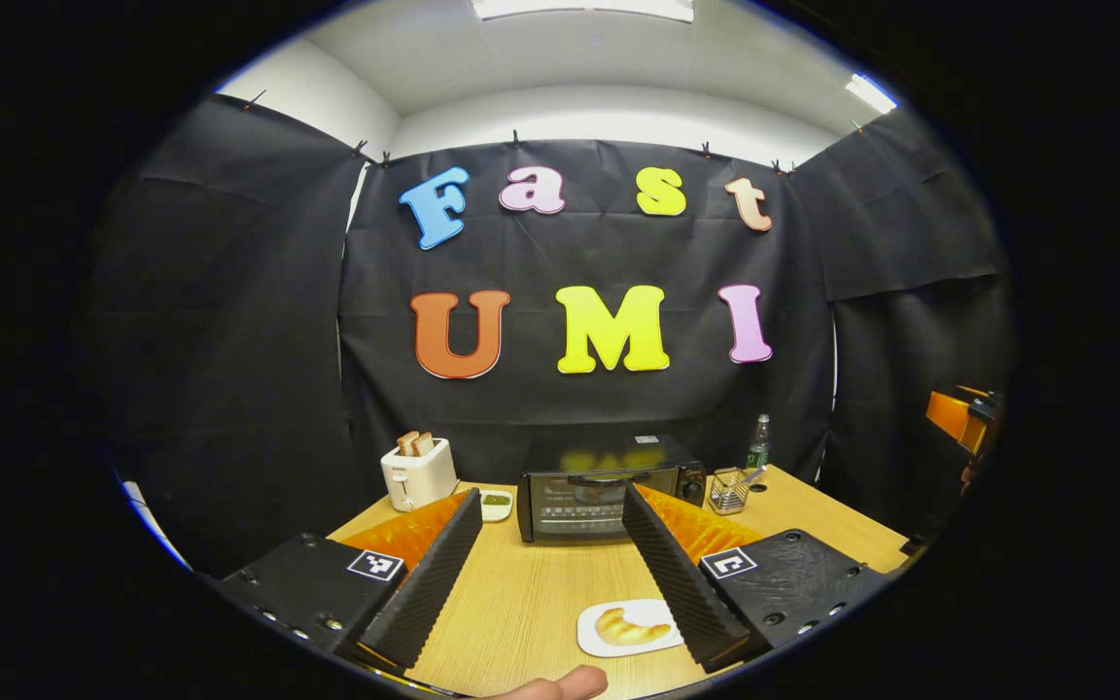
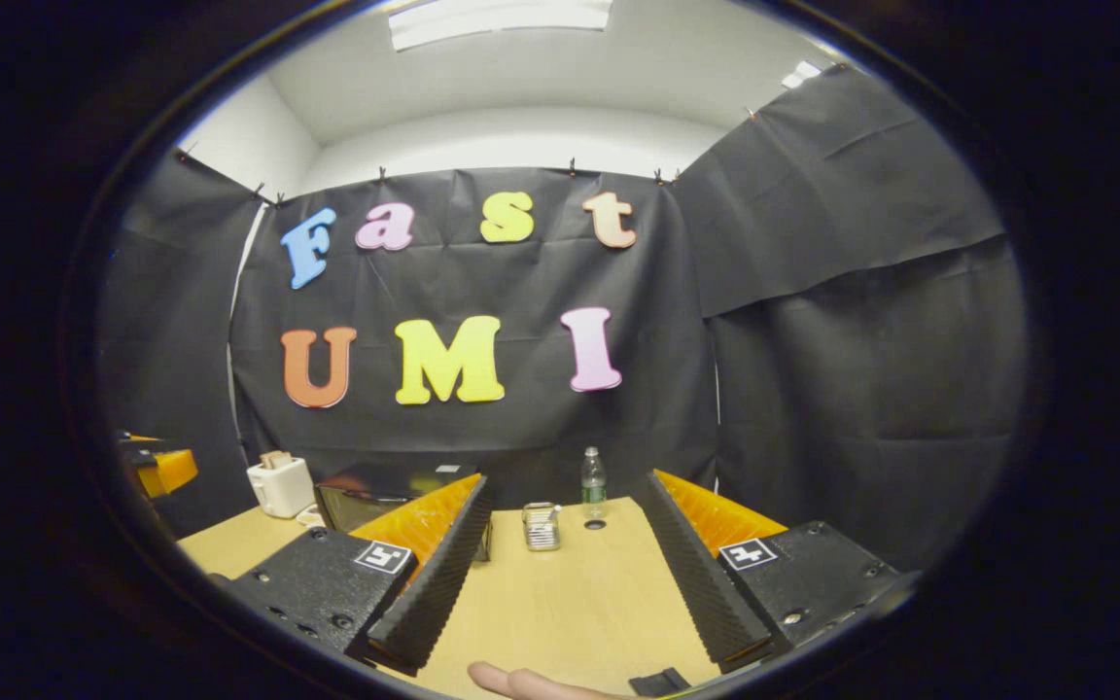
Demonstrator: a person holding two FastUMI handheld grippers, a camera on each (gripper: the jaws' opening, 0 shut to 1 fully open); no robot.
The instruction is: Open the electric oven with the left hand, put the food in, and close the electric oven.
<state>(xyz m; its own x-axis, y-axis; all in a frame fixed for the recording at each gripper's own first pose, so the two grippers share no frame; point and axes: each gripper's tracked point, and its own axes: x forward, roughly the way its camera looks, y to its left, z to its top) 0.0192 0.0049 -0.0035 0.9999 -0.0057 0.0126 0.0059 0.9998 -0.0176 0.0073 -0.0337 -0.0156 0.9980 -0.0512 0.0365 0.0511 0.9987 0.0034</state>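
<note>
The black electric oven [image 1: 599, 491] stands at the back of the wooden table [image 1: 521, 603], its glass door shut. A croissant [image 1: 626, 627] lies on a white plate [image 1: 591, 637] near the front edge, just inside my left gripper's right finger. My left gripper [image 1: 552, 499] is open, held well short of the oven and framing it between its fingers. The right gripper [image 2: 568, 486] is open too, with nothing in it, over the table's right half. In the right gripper view the oven [image 2: 375, 491] sits at the left, partly behind a finger.
A white toaster [image 1: 417, 472] with toast stands left of the oven, a small dish [image 1: 496, 503] beside it. A wire basket [image 1: 730, 489] and a bottle [image 1: 760, 442] are right of the oven. A person's fingertip [image 1: 565, 683] shows at the bottom edge. Black cloth walls surround the table.
</note>
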